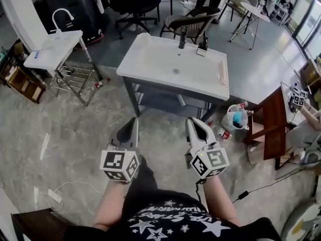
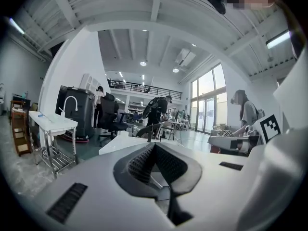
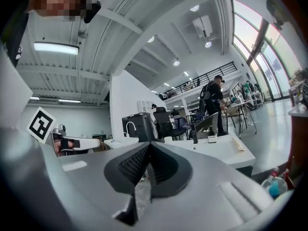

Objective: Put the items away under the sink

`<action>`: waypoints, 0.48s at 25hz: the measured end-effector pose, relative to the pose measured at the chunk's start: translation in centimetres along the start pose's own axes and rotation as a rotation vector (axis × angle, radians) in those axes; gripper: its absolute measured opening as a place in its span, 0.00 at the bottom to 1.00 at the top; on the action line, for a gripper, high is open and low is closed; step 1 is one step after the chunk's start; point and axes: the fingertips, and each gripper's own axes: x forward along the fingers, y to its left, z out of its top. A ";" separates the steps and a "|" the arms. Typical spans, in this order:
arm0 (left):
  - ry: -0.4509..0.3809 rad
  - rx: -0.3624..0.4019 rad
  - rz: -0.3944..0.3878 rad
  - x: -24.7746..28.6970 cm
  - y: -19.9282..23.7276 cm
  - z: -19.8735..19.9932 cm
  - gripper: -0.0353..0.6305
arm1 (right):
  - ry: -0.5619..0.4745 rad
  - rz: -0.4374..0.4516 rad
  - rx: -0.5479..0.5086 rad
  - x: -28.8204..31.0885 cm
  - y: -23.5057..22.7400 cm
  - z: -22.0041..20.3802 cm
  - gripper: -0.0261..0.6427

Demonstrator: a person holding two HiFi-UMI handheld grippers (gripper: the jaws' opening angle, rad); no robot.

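The white sink (image 1: 150, 59) stands on a dark frame on the grey floor, with its faucet (image 1: 182, 38) at the far rim and a dark shelf (image 1: 160, 98) under the basin. Both grippers are on the near side of the sink and well short of it, pointing toward it. The left gripper (image 1: 133, 120) faces the sink's left end and the right gripper (image 1: 192, 120) faces its middle. Each gripper's own view shows its ribbed pads pressed together at the tips with nothing between them, so both are closed and empty. The things to be put away lie on the floor just off the sink's right end: a clear plastic bag (image 1: 234, 118) with bottles and something blue inside, and beside it a loose red-capped bottle (image 1: 223, 133). To the right of the bag is a wooden stool (image 1: 274, 124). A wicker chair (image 1: 193, 23) stands behind the sink, and a smaller sink (image 1: 54, 48) on a metal rack is well to its left.
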 end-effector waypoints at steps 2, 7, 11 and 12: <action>-0.005 0.006 -0.006 1.4 2.7 0.8 0.06 | -0.002 -0.006 -0.041 3.5 0.4 0.5 0.04; -0.005 0.012 -0.029 4.5 9.5 3.0 0.06 | -0.005 -0.051 -0.052 11.9 1.1 1.8 0.04; 0.016 0.001 -0.055 6.3 14.3 3.7 0.06 | 0.011 -0.078 -0.044 16.9 2.3 1.6 0.04; 0.022 -0.009 -0.059 6.7 15.2 3.7 0.06 | 0.016 -0.084 -0.042 17.8 2.6 1.4 0.04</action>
